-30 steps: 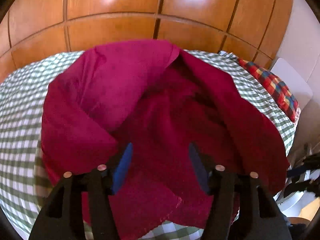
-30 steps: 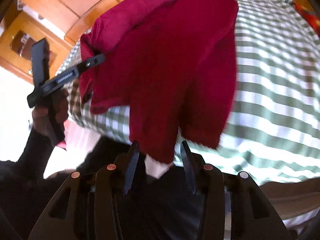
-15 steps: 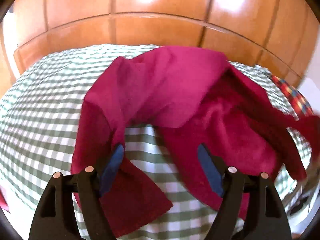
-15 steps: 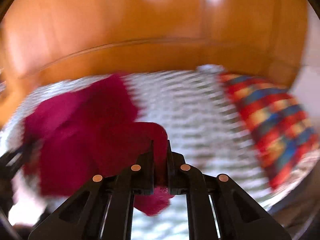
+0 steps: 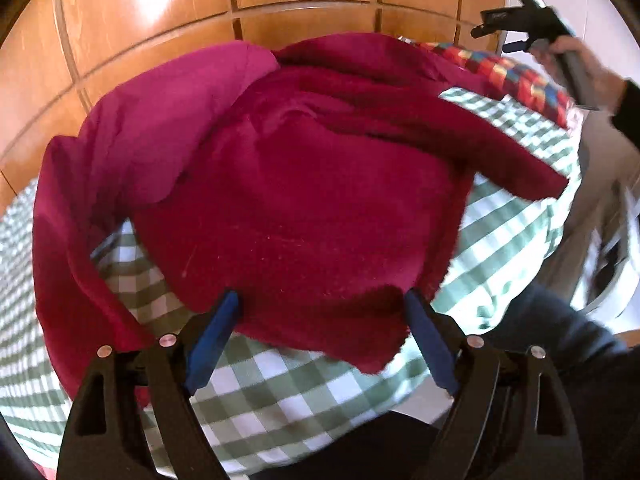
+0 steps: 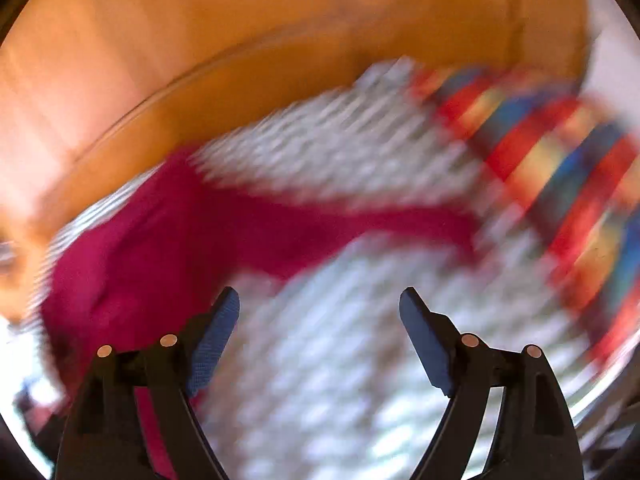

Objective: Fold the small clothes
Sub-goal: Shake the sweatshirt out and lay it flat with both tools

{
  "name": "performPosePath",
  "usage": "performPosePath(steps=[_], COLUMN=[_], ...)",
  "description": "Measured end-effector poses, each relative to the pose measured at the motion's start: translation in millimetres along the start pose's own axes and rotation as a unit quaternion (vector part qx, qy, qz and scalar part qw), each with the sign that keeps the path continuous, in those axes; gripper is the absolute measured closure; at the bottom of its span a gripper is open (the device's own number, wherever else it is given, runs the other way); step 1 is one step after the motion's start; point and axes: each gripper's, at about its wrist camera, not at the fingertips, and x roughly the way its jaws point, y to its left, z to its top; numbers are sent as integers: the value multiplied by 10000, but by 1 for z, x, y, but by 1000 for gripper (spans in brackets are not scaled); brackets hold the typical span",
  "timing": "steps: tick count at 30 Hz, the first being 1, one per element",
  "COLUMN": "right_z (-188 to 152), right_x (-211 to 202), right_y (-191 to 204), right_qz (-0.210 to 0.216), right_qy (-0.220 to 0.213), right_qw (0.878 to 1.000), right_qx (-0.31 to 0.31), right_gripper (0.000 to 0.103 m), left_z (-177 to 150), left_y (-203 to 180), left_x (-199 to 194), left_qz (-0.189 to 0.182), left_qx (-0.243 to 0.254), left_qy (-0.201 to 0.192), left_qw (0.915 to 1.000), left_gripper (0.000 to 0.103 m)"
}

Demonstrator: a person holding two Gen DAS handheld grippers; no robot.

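A dark red garment lies crumpled on the green checked bedcover, with one sleeve stretched out to the right. My left gripper hovers over its near hem. Its jaws are opening, the hem lies between the blue pads, and they do not press on it. In the blurred right wrist view my right gripper is over bare checked cover. Its jaws are opening with nothing between them, and the garment is to its left. The left wrist view shows the right gripper raised at the top right in a hand.
A wooden panelled headboard rises behind the bed. A red, blue and yellow checked cushion lies at the far right of the bed, also in the right wrist view as the cushion. The person's dark-clothed leg stands at the bed's right edge.
The right gripper was shut on a piece of the garment, has let it go and opened wide. The left gripper has opened wider and moved right over the garment's body. The sleeve now lies spread to the right.
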Motion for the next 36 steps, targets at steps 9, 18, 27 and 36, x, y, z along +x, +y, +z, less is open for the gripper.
performPosePath(steps=[9, 18, 27, 36], right_z=[-125, -88, -116, -62], right_x=[22, -63, -24, -16], right_y=[88, 76, 52, 101], right_qz=[1314, 785, 381, 301], right_qy=[1283, 255, 1257, 119], right_qw=[9814, 9901, 9820, 9862], right_qx=[-554, -1137, -1361, -1627], right_gripper=[82, 92, 52, 35], left_z=[8, 19, -25, -35], left_y=[-13, 33, 84, 130], left_x=[8, -41, -34, -55], left_qz=[-78, -612, -764, 449], left_qx=[214, 32, -829, -2006], left_qy=[-246, -523, 162, -171], left_qw=[9994, 9967, 9935, 9785], left_gripper=[55, 91, 46, 32])
